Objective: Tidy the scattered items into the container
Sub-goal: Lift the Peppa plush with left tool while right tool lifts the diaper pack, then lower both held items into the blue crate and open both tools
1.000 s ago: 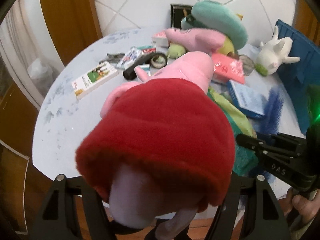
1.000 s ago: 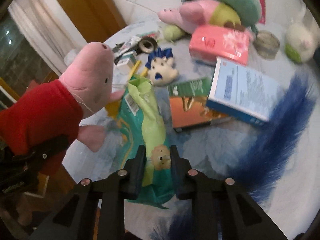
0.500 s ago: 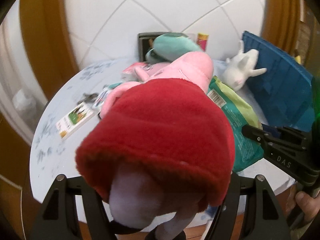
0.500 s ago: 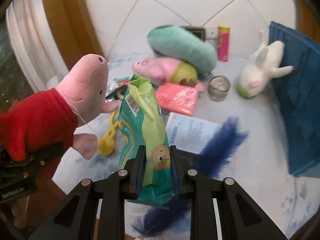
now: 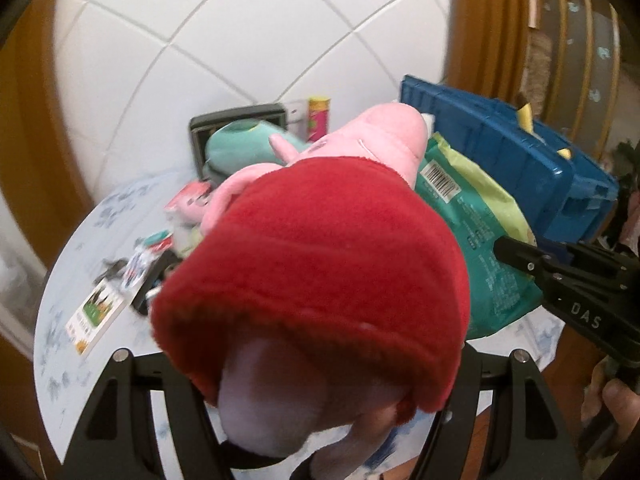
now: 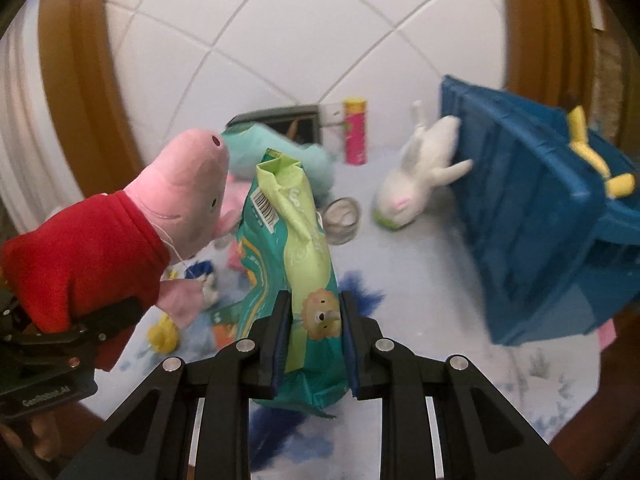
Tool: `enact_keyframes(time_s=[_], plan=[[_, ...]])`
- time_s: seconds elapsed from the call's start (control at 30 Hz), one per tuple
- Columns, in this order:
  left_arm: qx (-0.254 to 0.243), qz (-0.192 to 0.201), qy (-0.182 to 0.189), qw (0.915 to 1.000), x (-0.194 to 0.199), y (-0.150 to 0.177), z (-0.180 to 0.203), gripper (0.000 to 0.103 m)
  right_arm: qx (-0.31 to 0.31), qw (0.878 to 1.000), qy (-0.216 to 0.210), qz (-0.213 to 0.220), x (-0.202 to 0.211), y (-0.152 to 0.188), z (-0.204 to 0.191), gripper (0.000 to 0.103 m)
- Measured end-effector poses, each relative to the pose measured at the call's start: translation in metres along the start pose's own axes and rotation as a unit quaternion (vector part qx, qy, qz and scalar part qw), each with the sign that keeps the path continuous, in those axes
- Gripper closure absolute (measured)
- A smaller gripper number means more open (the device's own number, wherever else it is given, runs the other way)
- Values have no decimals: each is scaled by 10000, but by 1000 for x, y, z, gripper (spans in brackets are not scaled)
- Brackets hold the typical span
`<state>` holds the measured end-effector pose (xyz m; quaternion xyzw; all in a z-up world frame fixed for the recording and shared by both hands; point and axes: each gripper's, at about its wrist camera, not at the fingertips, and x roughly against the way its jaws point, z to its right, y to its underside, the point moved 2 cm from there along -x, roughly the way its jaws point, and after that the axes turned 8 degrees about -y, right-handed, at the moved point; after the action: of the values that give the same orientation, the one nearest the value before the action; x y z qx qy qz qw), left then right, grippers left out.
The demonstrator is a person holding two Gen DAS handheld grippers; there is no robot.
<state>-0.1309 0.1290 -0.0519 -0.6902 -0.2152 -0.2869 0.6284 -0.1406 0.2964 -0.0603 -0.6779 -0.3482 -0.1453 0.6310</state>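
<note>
White-tiled wall stood behind the round pale table (image 6: pixel 420 292). Right gripper (image 6: pixel 312 316) was clenched on a green wipes pack (image 6: pixel 296 240), held up over the table, left of the blue crate (image 6: pixel 532 216). Left gripper (image 5: pixel 316 404) was clamped on a pig plush in a red dress (image 5: pixel 320 264), left of the crate too. Both loads looked bound for the crate: best lifted clear of its near wall, one at a time, the floppy pack let go low. White rabbit plush (image 6: pixel 416 184) leaned against the crate's wall; other clutter lay left of it.

White tiled wall (image 6: pixel 248 40) fills upper frame; brown wooden frame (image 6: pixel 76 80) at left; round table (image 6: pixel 420 280) lower centre.
</note>
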Motion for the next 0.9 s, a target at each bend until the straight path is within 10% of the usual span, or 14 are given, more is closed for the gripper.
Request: enact_keyframes(time_s=[0.57, 0.9], plan=[[-262, 1233, 712, 9895, 10, -197, 218, 32, -272, 9810, 973, 1656, 143, -113, 225, 80], [-645, 620, 971, 9912, -50, -242, 343, 26, -567, 9799, 1187, 1499, 147, -133, 359, 79]])
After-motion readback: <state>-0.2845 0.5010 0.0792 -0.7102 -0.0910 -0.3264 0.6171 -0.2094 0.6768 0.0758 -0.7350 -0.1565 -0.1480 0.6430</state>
